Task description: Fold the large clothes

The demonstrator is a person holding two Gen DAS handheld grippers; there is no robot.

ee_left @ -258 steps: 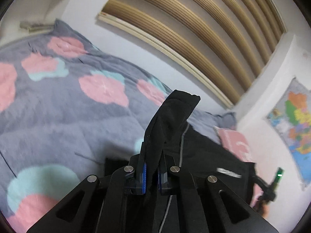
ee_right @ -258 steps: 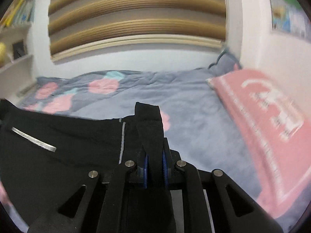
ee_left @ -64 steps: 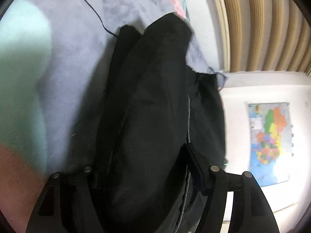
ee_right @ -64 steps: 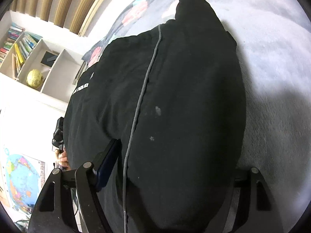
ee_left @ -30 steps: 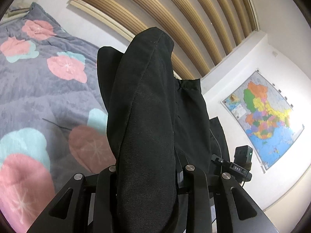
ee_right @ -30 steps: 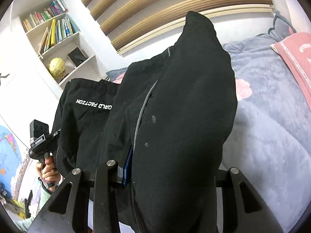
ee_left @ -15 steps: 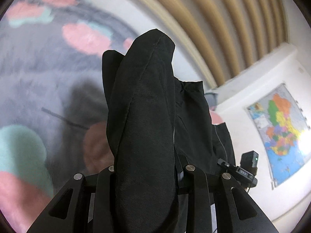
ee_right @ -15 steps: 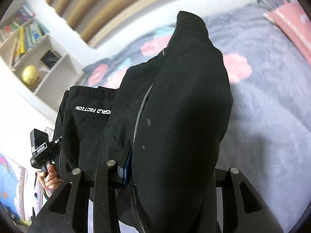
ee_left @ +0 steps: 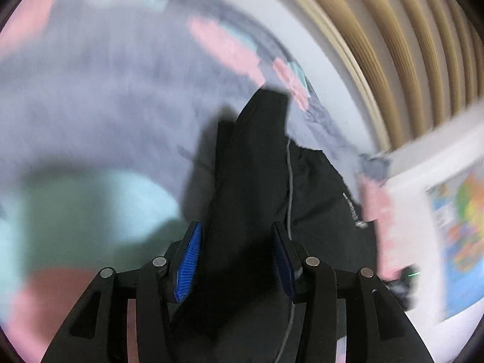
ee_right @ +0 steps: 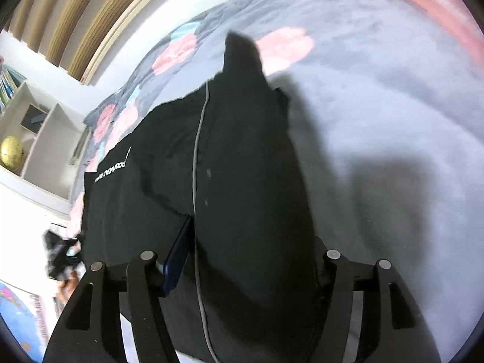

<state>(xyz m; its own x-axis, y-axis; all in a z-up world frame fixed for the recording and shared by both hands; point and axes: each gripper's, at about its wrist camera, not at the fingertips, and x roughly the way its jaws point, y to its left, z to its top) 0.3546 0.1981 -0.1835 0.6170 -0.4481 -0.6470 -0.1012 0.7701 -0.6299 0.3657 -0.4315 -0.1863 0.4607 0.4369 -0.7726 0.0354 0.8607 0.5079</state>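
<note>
A large black garment with a thin grey seam line and white lettering lies bunched between the blue-padded fingers of my left gripper, whose jaws stand apart around the thick fold. In the right wrist view the same garment spreads over the bed, and a fold of it fills my right gripper, whose jaws stand wide; the right finger is hidden under the cloth. The left wrist view is blurred by motion.
A grey bedspread with pink and teal flowers lies under the garment. A pink pillow lies at the far right. A white shelf with a gold globe stands at left. A slatted headboard and a wall map are behind.
Both grippers have swung down from holding the garment up in the air toward the bedspread. Their jaws have opened wider around the folds, and the garment now lies lower on the bed.
</note>
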